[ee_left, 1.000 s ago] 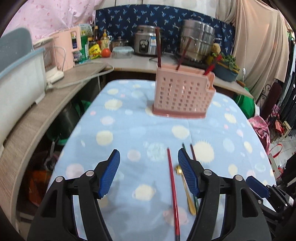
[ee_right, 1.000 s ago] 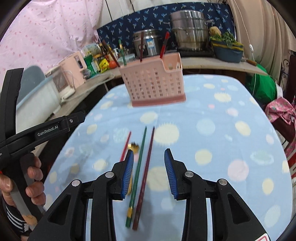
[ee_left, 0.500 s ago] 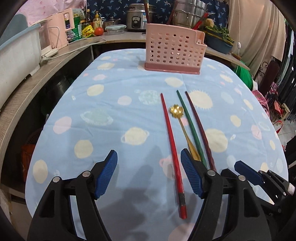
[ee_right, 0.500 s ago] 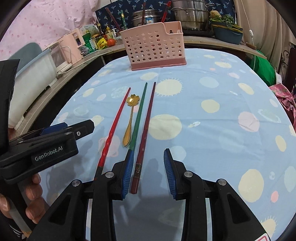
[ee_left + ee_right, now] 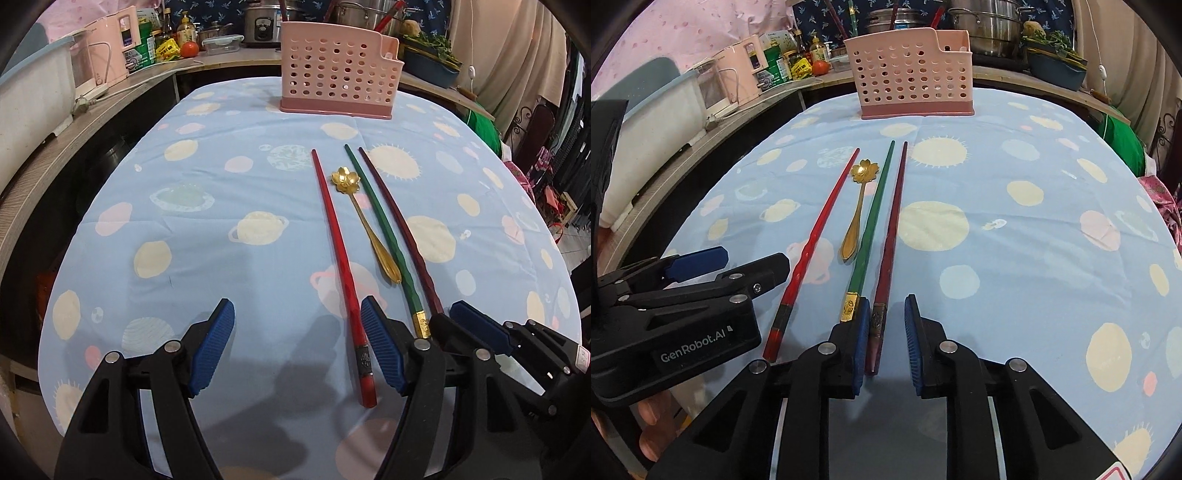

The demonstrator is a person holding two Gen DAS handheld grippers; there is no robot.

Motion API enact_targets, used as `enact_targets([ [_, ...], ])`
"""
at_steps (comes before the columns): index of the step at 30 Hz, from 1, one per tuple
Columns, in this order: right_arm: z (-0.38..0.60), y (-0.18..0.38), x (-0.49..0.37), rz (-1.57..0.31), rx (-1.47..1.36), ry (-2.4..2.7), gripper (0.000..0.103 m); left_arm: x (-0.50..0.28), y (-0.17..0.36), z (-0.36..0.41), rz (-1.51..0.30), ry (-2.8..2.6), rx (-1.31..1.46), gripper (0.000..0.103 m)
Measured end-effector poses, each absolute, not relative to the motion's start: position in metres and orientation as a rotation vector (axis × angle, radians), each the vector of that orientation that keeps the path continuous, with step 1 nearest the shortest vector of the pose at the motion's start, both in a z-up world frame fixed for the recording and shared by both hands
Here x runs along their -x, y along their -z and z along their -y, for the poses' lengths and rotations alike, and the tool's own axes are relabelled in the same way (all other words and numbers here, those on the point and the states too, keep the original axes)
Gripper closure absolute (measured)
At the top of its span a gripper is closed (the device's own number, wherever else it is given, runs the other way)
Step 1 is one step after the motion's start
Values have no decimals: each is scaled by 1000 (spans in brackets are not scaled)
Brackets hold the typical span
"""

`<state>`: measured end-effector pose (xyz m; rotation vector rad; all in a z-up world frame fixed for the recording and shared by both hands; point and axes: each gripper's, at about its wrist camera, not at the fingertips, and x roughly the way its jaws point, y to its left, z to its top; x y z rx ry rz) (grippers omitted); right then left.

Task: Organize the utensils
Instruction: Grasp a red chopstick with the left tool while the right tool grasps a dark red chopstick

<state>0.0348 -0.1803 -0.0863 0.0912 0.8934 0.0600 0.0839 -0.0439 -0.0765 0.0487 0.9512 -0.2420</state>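
Observation:
A red chopstick (image 5: 336,243), a gold flower-bowled spoon (image 5: 364,223), a green chopstick (image 5: 380,229) and a dark maroon chopstick (image 5: 400,229) lie side by side on the blue tablecloth (image 5: 221,206). A pink perforated utensil basket (image 5: 338,70) stands at the table's far end with several chopsticks in it. My left gripper (image 5: 297,347) is open, low over the cloth; the red chopstick's near end lies just inside its right finger. My right gripper (image 5: 886,343) is open, with the maroon chopstick's (image 5: 892,229) near end between its fingers.
A wooden counter (image 5: 55,147) curves along the left and back, carrying a pink kettle (image 5: 110,48), bottles, a tomato, a rice cooker and steel pots. A white tub (image 5: 29,99) sits at left. Clothes and a green bag hang at right.
Both grippers have dropped and pulled back toward the table's near edge, so the utensils' near ends now lie at the fingertips. The basket looks farther away. No utensil has moved.

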Motion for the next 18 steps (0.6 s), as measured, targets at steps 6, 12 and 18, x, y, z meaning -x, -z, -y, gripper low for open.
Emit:
enact_targets([
  [6,192,87,-32,-889,-120,-47,96,-80,80,50,-961,263,-61,36],
  [12,199,87,-29,-888,-137,-37,96,-74,85,55,-974,286,-73,36],
  [18,203,88,-27,-888,-156,-36,96,-65,88,57,-971,292,-103,36],
])
